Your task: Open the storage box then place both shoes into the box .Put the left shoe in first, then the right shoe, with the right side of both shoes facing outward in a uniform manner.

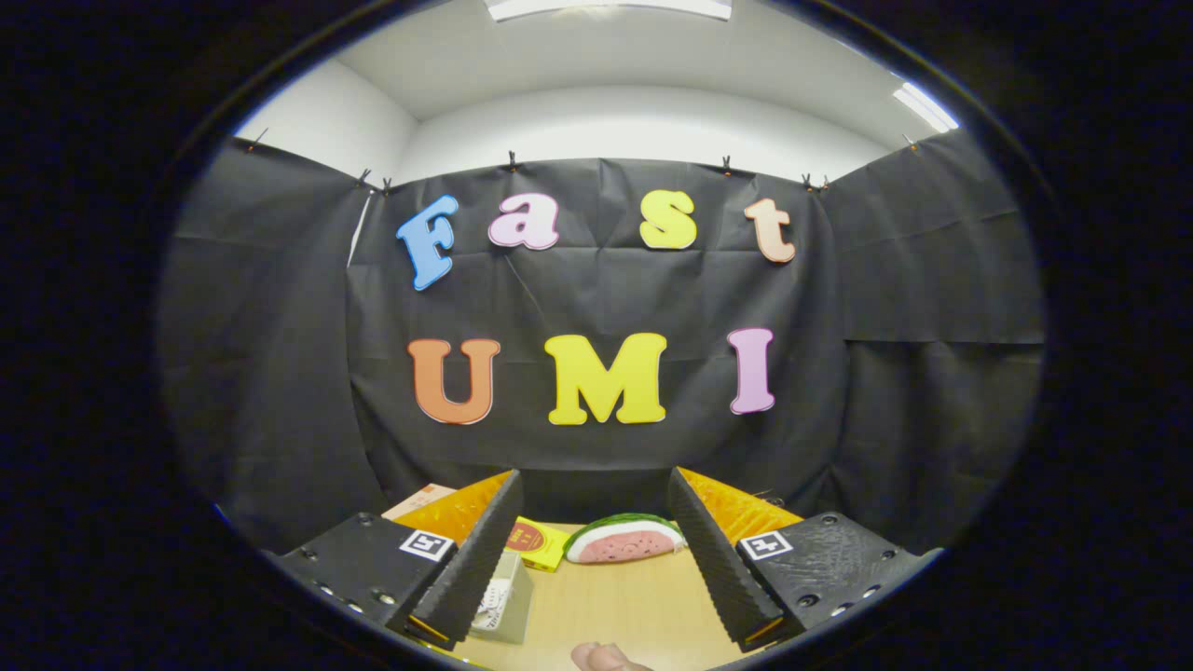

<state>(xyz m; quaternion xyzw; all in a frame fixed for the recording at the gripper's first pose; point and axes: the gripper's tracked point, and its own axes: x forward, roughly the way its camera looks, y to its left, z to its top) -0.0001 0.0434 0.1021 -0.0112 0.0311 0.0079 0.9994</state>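
Hand-held gripper (595, 550) agape over table (615, 606)

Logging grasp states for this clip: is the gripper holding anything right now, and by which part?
Nothing is held. The gripper is open, fingers spread apart over the wooden table, with the watermelon slice lying beyond them, untouched.

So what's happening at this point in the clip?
A person's handheld gripper is held up over a wooden table, fingers wide open and holding nothing. Beyond the fingers lie a watermelon slice toy and a small yellow packet; a pale little box sits by the left finger. Something pinkish pokes in at the near table edge; I can't tell what it is. No handling of the shoes or storage box is visible.
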